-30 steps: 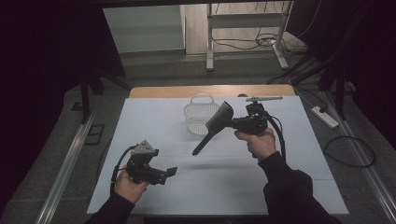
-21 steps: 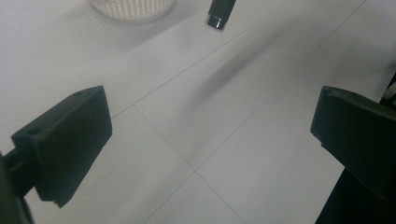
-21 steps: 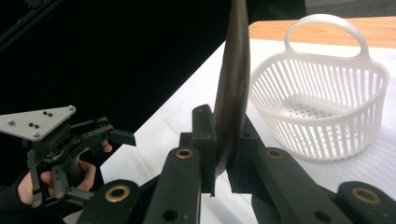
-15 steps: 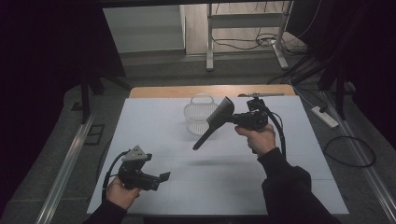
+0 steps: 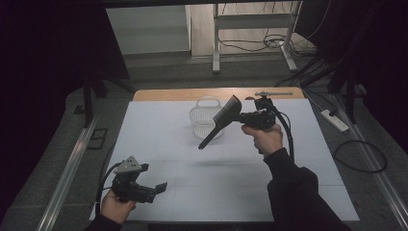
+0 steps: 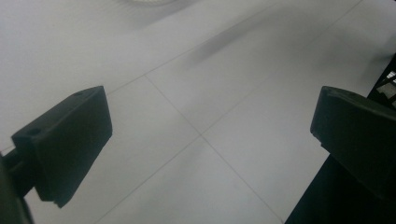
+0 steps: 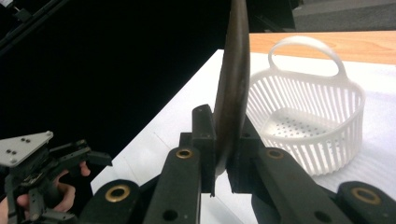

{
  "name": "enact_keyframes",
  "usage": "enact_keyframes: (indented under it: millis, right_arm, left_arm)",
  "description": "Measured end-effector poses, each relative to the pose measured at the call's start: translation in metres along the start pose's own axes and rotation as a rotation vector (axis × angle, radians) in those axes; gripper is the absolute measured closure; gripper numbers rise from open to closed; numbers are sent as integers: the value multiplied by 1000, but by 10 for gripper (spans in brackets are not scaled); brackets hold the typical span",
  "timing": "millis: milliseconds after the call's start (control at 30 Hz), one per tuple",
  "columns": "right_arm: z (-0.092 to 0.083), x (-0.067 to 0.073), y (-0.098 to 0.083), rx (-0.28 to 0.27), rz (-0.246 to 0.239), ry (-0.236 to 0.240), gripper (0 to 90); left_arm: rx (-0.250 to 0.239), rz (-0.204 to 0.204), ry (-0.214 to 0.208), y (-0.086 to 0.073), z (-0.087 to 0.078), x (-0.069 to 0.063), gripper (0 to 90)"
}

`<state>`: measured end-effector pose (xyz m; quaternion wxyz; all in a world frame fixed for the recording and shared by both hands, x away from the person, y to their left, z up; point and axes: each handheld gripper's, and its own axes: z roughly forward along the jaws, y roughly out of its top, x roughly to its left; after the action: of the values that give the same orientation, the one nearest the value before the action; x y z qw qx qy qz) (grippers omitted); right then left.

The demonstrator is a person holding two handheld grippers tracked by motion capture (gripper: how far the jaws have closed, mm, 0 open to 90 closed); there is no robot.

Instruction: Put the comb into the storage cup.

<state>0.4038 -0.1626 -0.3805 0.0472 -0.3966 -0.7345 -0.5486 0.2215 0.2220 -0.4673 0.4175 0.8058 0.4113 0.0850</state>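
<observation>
Right tool [image 5: 239,115] clenched on dark comb [image 5: 222,120], held above white basket [image 5: 204,120]. Left tool [image 5: 159,188] released, low over table [image 5: 159,139].

The table [image 5: 159,144] has a white top, with a strip of bare wood [image 5: 163,94] along its far edge. Around it the floor [image 5: 159,67] is grey. Black curtains [image 5: 53,43] hang at the left and at the right, so both sides of the room are very dark. Behind the table stands a metal frame [image 5: 216,43], with black cables [image 5: 269,41] lying under it. A white power strip [image 5: 335,120] lies on the floor at the right, near a looped cable [image 5: 358,156].
</observation>
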Motion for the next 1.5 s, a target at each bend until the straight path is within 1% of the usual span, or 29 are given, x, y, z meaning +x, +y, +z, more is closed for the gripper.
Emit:
enact_keyframes:
  millis: [133, 300, 467, 600, 767, 867, 967, 1033, 1200, 1367, 1500]
  right_arm:
    - [0, -1, 3, -11, 4, -7, 832]
    - [1, -4, 6, -16, 10, -15, 832]
    - [2, -6, 10, -25, 15, -25, 832]
    - [2, -6, 14, -34, 19, -28, 832]
    - [4, -7, 17, -46, 22, -33, 832]
    - [5, -8, 21, -49, 23, -44, 832]
    - [6, -9, 24, -55, 25, -55, 832]
    - [6, -10, 27, -63, 28, -60, 832]
    - [8, -12, 31, -74, 41, -71, 832]
    - [9, -16, 36, -85, 45, -86, 832]
    - [9, -19, 41, -97, 57, -91, 832]
  left_arm:
    - [-7, 7, 13, -4, -5, -1, 0]
    - [-10, -6, 28, -9, -11, -1, 0]
    - [-15, -2, 40, -13, -17, -3, 0]
    - [-17, -4, 41, -16, -20, -3, 0]
    - [-20, -7, 54, -20, -25, -3, 0]
    - [-24, -12, 62, -22, -28, -3, 0]
    - [-35, -31, 61, -23, -31, -2, 0]
    - [-39, -34, 63, -24, -33, -2, 0]
    - [-43, -30, 81, -25, -36, -3, 0]
    - [-36, -28, 106, -26, -38, -4, 0]
    - [-29, -23, 122, -27, -39, -5, 0]
